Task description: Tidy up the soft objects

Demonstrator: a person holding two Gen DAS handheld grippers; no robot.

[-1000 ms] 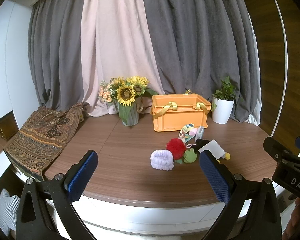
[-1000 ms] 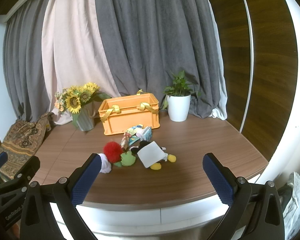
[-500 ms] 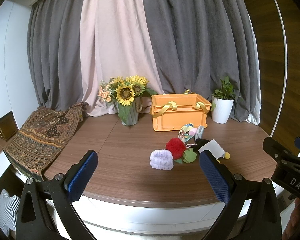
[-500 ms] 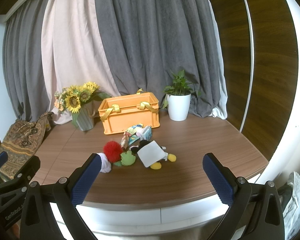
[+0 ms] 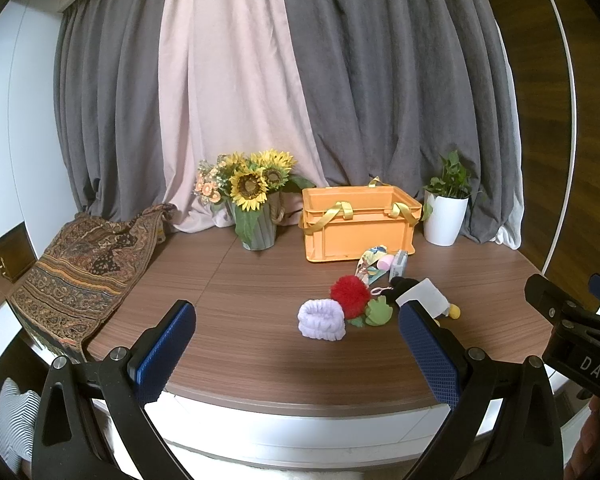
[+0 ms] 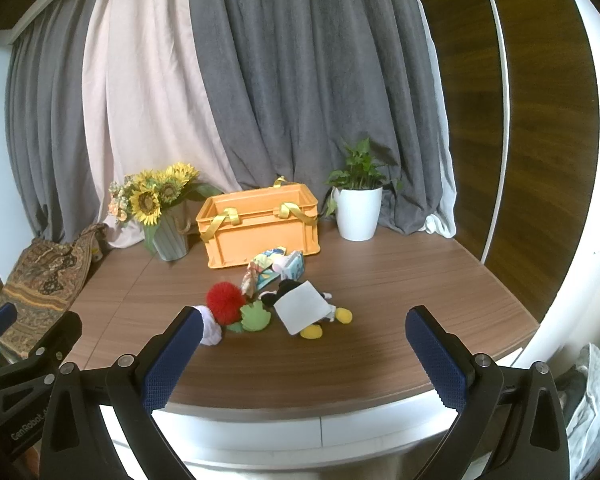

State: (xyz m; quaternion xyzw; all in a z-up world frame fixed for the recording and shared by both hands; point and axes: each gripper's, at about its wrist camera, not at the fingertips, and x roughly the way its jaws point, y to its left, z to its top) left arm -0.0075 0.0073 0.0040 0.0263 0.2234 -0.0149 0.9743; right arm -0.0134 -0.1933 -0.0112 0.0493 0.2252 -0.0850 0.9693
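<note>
- Left wrist view: left gripper [image 5: 298, 354] spread wide, nothing between the blue pads, held at the near edge of the bench [image 5: 260, 312].
- Soft things heaped right of centre on the bench: lilac scrunchie [image 5: 322, 319] nearest, red pompom [image 5: 350, 290] touching it behind, green frog toy [image 5: 377, 312] just beside the pompom.
- Black plush with a white tag [image 5: 422, 295] and yellow feet right of the frog; patterned cloth [image 5: 370, 264] and small pouch [image 5: 399, 264] farther back, close to the crate.
- Orange crate [image 5: 358, 224] with yellow straps at the back, well apart from the scrunchie; interior not visible.
- Sunflower vase [image 5: 256, 216] left of crate, potted plant [image 5: 446, 208] right of it, patterned shawl [image 5: 80, 272] draped over the left end.
- Part of the right gripper [image 5: 572, 320] seen at the right border.
- Right wrist view: right gripper [image 6: 306, 360] also gaping, holding nothing, short of the heap.
- Same heap ahead: red pompom [image 6: 225, 298], frog toy [image 6: 255, 316], plush [image 6: 302, 306] with tag uppermost; scrunchie [image 6: 211, 330] partly hidden behind the left pad.
- Orange crate [image 6: 260, 226] behind the heap, between vase [image 6: 168, 216] and plant [image 6: 358, 200].
</note>
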